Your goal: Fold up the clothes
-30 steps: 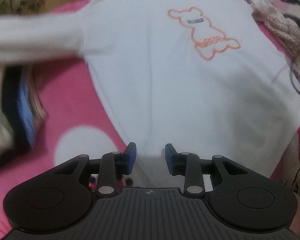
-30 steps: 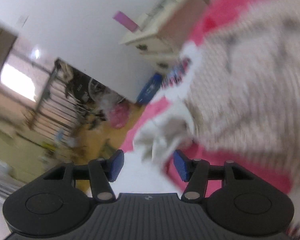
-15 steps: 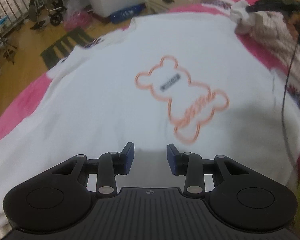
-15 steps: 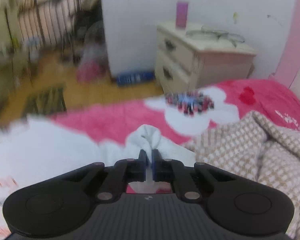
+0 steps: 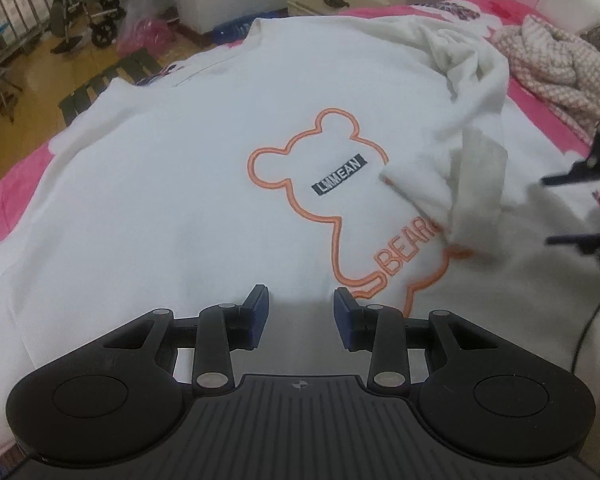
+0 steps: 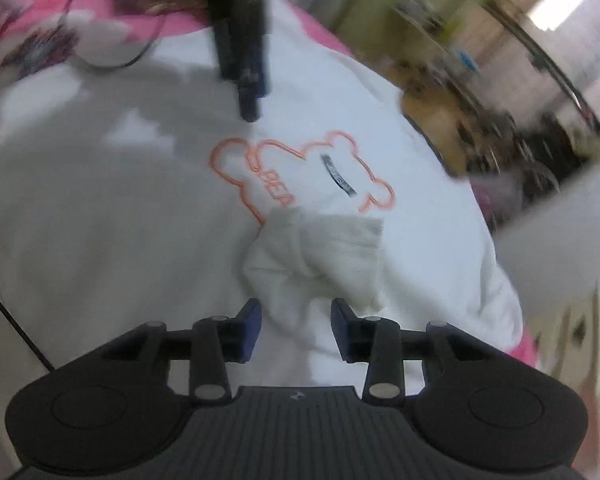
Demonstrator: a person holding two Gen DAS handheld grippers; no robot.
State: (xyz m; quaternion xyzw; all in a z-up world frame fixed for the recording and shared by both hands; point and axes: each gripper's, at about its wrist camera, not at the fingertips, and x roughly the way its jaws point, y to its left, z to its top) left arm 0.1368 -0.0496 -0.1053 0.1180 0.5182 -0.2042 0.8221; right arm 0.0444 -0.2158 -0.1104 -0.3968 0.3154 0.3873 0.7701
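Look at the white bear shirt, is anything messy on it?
Yes. One sleeve lies bunched and crumpled across the white sweatshirt, its cuff covering part of the orange bear print instead of lying flat.

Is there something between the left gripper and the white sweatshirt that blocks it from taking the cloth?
Nothing visible does. The left gripper hangs open directly over the white sweatshirt. The folded-in sleeve lies off to one side, across the bear print.

Soft indoor light, right view motion-blurred
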